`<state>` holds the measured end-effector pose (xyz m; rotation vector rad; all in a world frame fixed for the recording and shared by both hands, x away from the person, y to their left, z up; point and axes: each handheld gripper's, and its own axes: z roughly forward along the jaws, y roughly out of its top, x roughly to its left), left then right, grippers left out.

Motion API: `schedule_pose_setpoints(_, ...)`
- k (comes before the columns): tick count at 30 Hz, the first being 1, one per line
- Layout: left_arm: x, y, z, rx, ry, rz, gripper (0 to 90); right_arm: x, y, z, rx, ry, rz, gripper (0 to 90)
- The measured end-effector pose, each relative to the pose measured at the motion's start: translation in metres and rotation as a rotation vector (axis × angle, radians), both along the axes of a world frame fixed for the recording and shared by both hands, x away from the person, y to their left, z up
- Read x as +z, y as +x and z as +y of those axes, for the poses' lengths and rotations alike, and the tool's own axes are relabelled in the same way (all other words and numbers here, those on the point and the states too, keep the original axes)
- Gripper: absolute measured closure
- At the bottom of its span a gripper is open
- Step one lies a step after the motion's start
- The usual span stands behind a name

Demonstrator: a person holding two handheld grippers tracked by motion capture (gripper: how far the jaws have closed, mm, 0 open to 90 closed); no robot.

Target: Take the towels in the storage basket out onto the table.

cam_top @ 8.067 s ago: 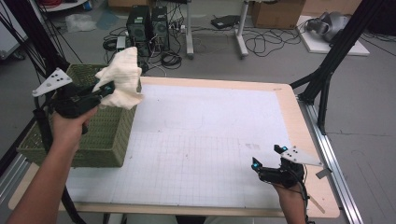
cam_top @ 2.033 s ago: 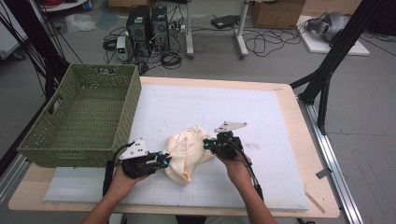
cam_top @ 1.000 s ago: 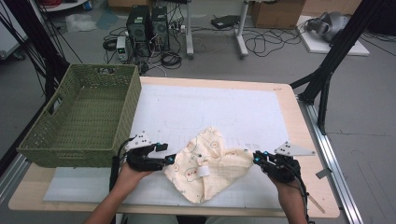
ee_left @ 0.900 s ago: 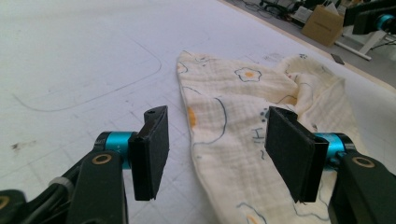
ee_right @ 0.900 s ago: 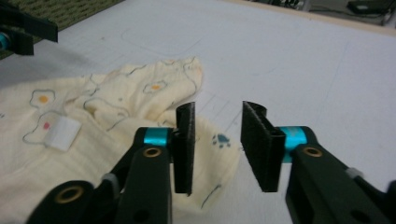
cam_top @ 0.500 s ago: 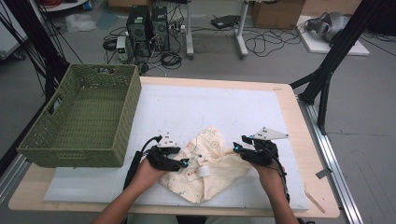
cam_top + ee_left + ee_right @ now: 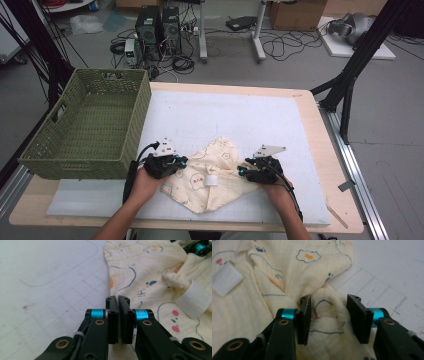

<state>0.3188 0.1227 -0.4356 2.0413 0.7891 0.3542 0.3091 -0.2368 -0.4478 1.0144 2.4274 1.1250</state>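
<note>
Cloth (image 7: 212, 180) lies crumpled on the white mat (image 7: 240, 115), near the front edge, between our two grippers; green basket (image 7: 87, 127) sits well apart to the left, empty as far as we can see. Left gripper (image 7: 181, 161) is at the cloth's left edge: its jaws have just been closing and now stand pinched together, and in the left gripper view (image 7: 118, 300) the cloth edge runs right under the tips, so we read it as clamped on a thin hem, though the fabric inside the pinch is hidden. Right gripper (image 7: 242, 171) is on the right corner; in the right gripper view (image 7: 329, 302) its jaws have just been closing and stand part-way apart with a raised fold of cloth bunched between them. The left pad touches the fold, the right pad looks just clear, so no firm hold yet in our judgement. We judge the step to be grabbing two edges to spread the cloth flat. To do it well: finish the right pinch on a single layer, not the whole bunch, keep both tips low to the mat, then pull apart evenly. The white tag (image 7: 212, 181) is facing up, handy as an orientation check.
</note>
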Motion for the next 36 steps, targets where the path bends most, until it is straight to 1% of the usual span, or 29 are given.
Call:
schedule_pose_setpoints(2, 0.001, 0.001, 0.004, 0.012, -0.009, 0.000, 86.1, 0.003, -0.002, -0.003, 0.001, -0.004, 0.007, 81.3)
schedule_pose_setpoints(3, 0.001, 0.001, 0.005, 0.010, -0.012, -0.002, 86.1, 0.005, -0.004, -0.004, -0.003, -0.010, 0.008, 82.8)
schedule_pose_setpoints(4, 0.001, 0.001, 0.005, 0.010, -0.013, 0.000, 86.1, 0.007, -0.007, -0.004, -0.006, -0.026, -0.006, 83.3)
schedule_pose_setpoints(5, 0.001, 0.001, 0.005, 0.009, -0.008, -0.003, 86.1, 0.008, -0.009, -0.005, -0.008, -0.031, -0.018, 83.5)
schedule_pose_setpoints(6, 0.000, 0.001, 0.005, 0.008, -0.009, 0.001, 86.1, 0.011, -0.012, -0.005, -0.011, -0.033, -0.029, 83.5)
schedule_pose_setpoints(9, -0.001, 0.001, 0.003, 0.000, -0.006, 0.008, 86.1, 0.017, -0.021, -0.008, -0.017, -0.070, -0.054, 83.4)
schedule_pose_setpoints(11, -0.004, 0.000, -0.001, -0.006, -0.010, 0.016, 86.1, 0.019, -0.028, -0.010, -0.009, -0.102, -0.059, 83.4)
schedule_pose_setpoints(12, -0.005, 0.000, -0.003, -0.018, -0.003, 0.016, 86.1, 0.020, -0.033, -0.011, -0.004, -0.126, -0.059, 83.4)
schedule_pose_setpoints(13, -0.006, -0.001, -0.006, -0.026, 0.004, 0.017, 86.1, 0.019, -0.037, -0.012, 0.003, -0.143, -0.047, 83.3)
schedule_pose_setpoints(14, -0.007, -0.002, -0.009, -0.035, 0.009, 0.016, 86.1, 0.018, -0.041, -0.013, 0.019, -0.146, -0.027, 83.1)
schedule_pose_setpoints(16, -0.009, -0.002, -0.012, -0.048, 0.014, 0.017, 85.9, 0.017, -0.048, -0.016, 0.044, -0.145, -0.007, 79.9)
schedule_pose_setpoints(17, -0.009, -0.002, -0.012, -0.047, 0.016, 0.016, 85.8, 0.019, -0.050, -0.018, 0.047, -0.133, -0.008, 76.3)
schedule_pose_setpoints(18, -0.009, -0.001, -0.012, -0.049, 0.022, 0.016, 85.7, 0.021, -0.050, -0.020, 0.039, -0.112, -0.021, 70.1)
schedule_pose_setpoints(20, -0.009, -0.001, -0.011, -0.043, 0.019, 0.016, 85.3, 0.030, -0.045, -0.023, 0.014, -0.067, -0.044, 63.4)
schedule_pose_setpoints(22, -0.008, -0.001, -0.009, -0.038, 0.012, 0.015, 85.0, 0.038, -0.037, -0.022, -0.010, -0.053, -0.073, 58.4)
schedule_pose_setpoints(23, -0.008, -0.001, -0.009, -0.036, 0.001, 0.017, 84.9, 0.041, -0.033, -0.020, -0.013, -0.049, -0.081, 57.2)
schedule_pose_setpoints(24, -0.008, -0.001, -0.008, -0.039, -0.002, 0.018, 85.0, 0.045, -0.027, -0.018, -0.017, -0.049, -0.097, 54.5)
schedule_pose_setpoints(25, -0.008, -0.001, -0.009, -0.040, -0.001, 0.017, 85.0, 0.048, -0.021, -0.016, -0.023, -0.049, -0.105, 53.9)
schedule_pose_setpoints(28, -0.009, -0.001, -0.009, -0.052, 0.007, 0.017, 85.1, 0.054, 0.001, -0.003, -0.013, -0.038, -0.119, 50.5)
schedule_pose_setpoints(30, -0.008, -0.001, -0.009, -0.052, 0.006, 0.018, 85.1, 0.052, 0.018, 0.009, 0.003, -0.042, -0.109, 49.7)
schedule_pose_setpoints(31, -0.008, -0.001, -0.008, -0.052, 0.001, 0.017, 85.1, 0.049, 0.026, 0.016, 0.006, -0.050, -0.093, 49.6)
schedule_pose_setpoints(32, -0.008, -0.002, -0.007, -0.050, -0.003, 0.016, 85.1, 0.045, 0.033, 0.022, 0.012, -0.068, -0.084, 49.4)
schedule_pose_setpoints(33, -0.008, -0.002, -0.006, -0.050, -0.010, 0.017, 85.1, 0.041, 0.039, 0.030, 0.011, -0.092, -0.085, 49.4)
schedule_pose_setpoints(36, -0.007, -0.002, -0.003, -0.050, -0.022, 0.018, 85.1, 0.030, 0.052, 0.052, 0.046, -0.107, -0.077, 49.7)
